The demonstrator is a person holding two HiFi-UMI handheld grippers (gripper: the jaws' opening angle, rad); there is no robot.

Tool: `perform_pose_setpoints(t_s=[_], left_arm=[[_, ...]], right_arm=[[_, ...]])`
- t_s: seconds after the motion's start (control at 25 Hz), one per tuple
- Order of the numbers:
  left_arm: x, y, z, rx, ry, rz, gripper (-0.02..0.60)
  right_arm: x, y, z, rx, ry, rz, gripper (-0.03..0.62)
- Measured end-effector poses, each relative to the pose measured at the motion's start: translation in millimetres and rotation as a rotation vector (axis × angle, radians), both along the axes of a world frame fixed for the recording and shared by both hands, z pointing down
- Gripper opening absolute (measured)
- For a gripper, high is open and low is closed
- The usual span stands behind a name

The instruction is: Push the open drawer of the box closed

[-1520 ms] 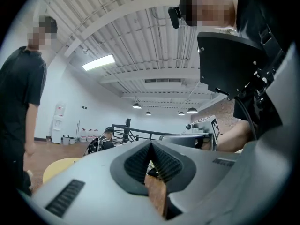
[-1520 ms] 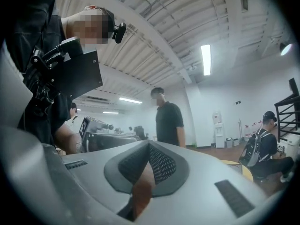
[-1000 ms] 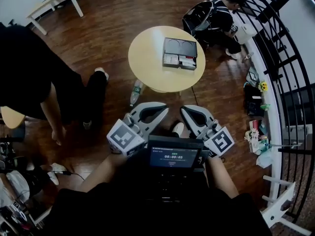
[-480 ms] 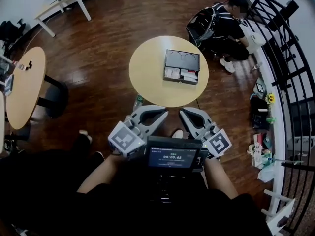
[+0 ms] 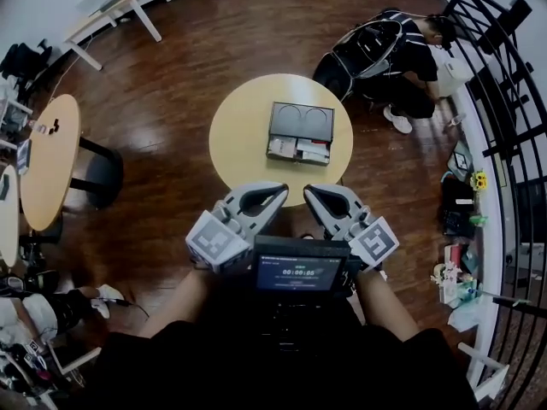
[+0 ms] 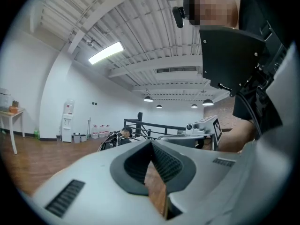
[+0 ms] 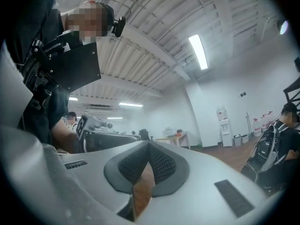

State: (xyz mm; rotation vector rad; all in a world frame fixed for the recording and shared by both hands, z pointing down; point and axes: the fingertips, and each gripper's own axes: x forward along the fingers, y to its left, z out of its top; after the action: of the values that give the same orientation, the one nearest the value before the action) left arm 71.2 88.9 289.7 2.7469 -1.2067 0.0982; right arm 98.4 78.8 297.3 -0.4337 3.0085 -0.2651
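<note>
A dark box (image 5: 300, 122) with two round hollows in its lid sits on a round yellow table (image 5: 235, 131). Its open drawer (image 5: 297, 150) sticks out on the near side and holds white and red items. Both grippers hover side by side short of the table's near edge, pointing at it. My left gripper (image 5: 281, 190) is shut and empty, its tips meeting in the left gripper view (image 6: 152, 142). My right gripper (image 5: 308, 190) is shut and empty too, as the right gripper view (image 7: 149, 143) shows. Neither touches the box.
A person (image 5: 389, 45) crouches with a backpack beyond the table at the right. A black railing (image 5: 504, 109) runs along the right side, with small items on the floor beside it. A second round table (image 5: 49, 165) stands at the left and a white table (image 5: 111, 2) at the back left.
I have moved toward the yellow table, so the box now lies closer to both grippers. The person in black at the left has dropped out of view. Both grippers stayed shut.
</note>
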Motion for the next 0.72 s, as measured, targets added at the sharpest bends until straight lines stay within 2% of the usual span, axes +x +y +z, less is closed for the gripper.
perform_pose_setpoints(t_s=[0.2,0.32,0.52,0.72], left_arm=[[36,-48,12,-0.021,-0.024,-0.004,0.037],[44,-61,18,-0.034,-0.03,-0.01,0.038],[36,-88,24,-0.057,-0.023,-0.016,0.037],[15,-124,30,-0.046,-0.013,0.025,0.037]], right_arm=[[30,-51,13,-0.023,-0.002,-0.025,0.023],[38,-64,20,-0.038,-0.003,-0.025,0.023],[33,-91,22,-0.056,0.001,-0.019,0.023],[8,-124,32,-0.062,0.027,0.007,0.023]])
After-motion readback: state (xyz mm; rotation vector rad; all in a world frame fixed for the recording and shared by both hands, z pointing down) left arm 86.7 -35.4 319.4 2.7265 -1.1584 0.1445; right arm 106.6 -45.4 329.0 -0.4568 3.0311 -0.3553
